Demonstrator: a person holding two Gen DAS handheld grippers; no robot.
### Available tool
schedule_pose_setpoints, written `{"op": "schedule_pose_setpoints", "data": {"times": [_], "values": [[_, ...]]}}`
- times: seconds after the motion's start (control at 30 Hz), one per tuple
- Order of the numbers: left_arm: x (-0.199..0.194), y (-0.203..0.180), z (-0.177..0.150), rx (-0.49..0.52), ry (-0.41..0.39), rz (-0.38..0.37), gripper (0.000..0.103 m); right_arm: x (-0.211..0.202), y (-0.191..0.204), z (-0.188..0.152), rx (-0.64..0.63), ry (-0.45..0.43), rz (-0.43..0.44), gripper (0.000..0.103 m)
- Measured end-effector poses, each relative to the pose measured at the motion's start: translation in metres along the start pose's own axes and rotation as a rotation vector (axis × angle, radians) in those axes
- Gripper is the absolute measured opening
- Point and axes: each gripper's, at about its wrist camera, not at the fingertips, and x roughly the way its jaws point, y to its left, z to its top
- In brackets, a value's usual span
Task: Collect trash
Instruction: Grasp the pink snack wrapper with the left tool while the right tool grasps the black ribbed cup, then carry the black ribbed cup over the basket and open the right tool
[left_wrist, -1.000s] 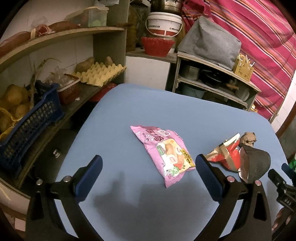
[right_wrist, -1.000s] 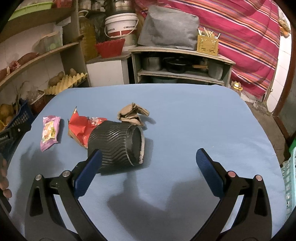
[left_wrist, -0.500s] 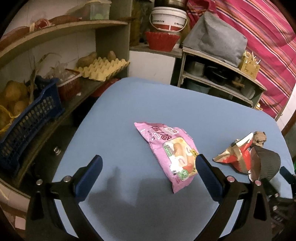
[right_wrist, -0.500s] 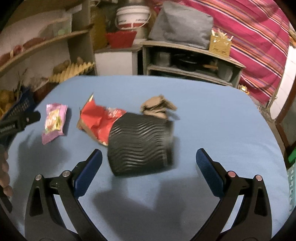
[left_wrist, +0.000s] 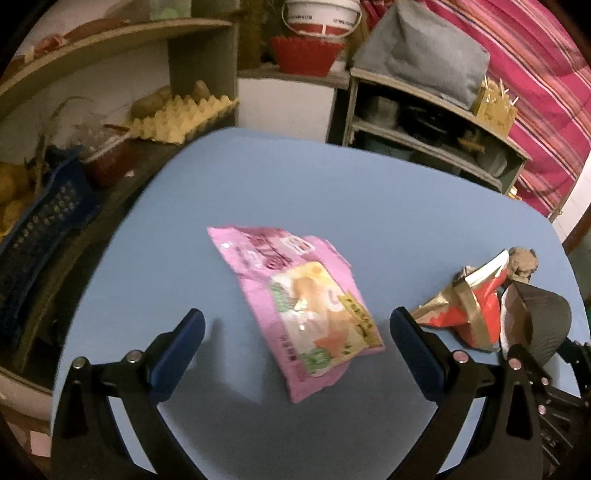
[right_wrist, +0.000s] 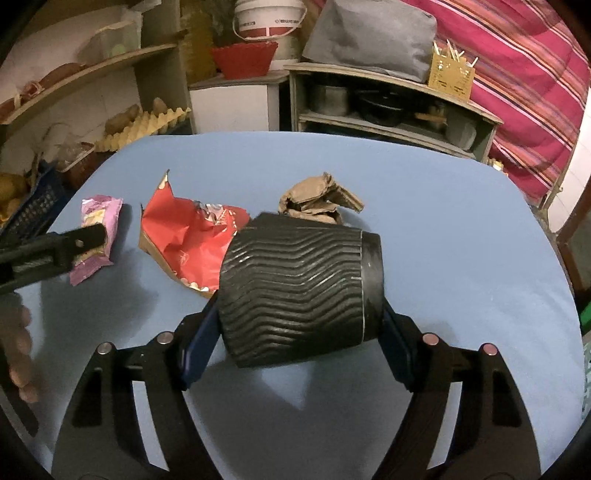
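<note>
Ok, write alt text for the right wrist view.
The right gripper has its two blue fingers pressed against a black ribbed paper cup lying on its side on a blue table. Behind it lie a red wrapper, crumpled brown paper and a pink packet.

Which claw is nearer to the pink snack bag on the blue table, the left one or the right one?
Left. The left claw is open with the pink snack bag lying between its fingers. The right claw is farther, shut on the black cup beyond the red wrapper.
</note>
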Motion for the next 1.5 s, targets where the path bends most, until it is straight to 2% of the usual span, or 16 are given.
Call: {"op": "schedule_pose_setpoints", "data": {"times": [0.13, 0.2, 0.27, 0.4, 0.47, 0.57, 0.7, 0.8, 1.0, 1.2, 1.33, 1.5], "values": [[0.008, 0.001, 0.000, -0.045, 0.014, 0.000, 0.097, -0.006, -0.009, -0.003, 0.007, -0.002, 0.009, 0.076], [0.010, 0.004, -0.001, -0.074, 0.015, -0.019, 0.090, -0.010, -0.013, -0.004, 0.012, -0.004, 0.009, 0.076], [0.008, 0.003, -0.001, -0.076, 0.004, -0.013, 0.068, -0.016, -0.019, -0.006, 0.018, -0.014, 0.008, 0.076], [0.003, 0.002, -0.003, -0.067, 0.015, -0.023, 0.052, -0.032, -0.029, -0.008, 0.035, -0.036, 0.012, 0.076], [-0.001, 0.000, -0.006, -0.045, 0.024, -0.022, 0.039, -0.040, -0.034, -0.009, 0.042, -0.049, 0.012, 0.076], [-0.007, 0.000, -0.009, -0.038, 0.029, -0.015, 0.031, -0.059, -0.042, -0.013, 0.028, -0.075, 0.006, 0.076], [-0.022, 0.000, -0.018, -0.049, 0.024, 0.000, 0.027, -0.083, -0.062, -0.018, 0.039, -0.101, 0.001, 0.076], [-0.042, -0.004, -0.025, -0.040, -0.003, 0.037, 0.027, -0.102, -0.081, -0.023, 0.055, -0.123, -0.008, 0.076], [-0.083, -0.032, -0.040, -0.006, -0.059, 0.037, 0.027, -0.145, -0.127, -0.038, 0.119, -0.168, -0.035, 0.076], [-0.118, -0.079, -0.050, 0.044, -0.103, 0.017, 0.027, -0.187, -0.170, -0.059, 0.139, -0.204, -0.079, 0.076], [-0.141, -0.124, -0.052, 0.088, -0.149, -0.013, 0.027, -0.213, -0.211, -0.079, 0.182, -0.220, -0.108, 0.076], [-0.162, -0.197, -0.065, 0.165, -0.192, -0.087, 0.027, -0.240, -0.263, -0.103, 0.249, -0.227, -0.143, 0.076]]}}
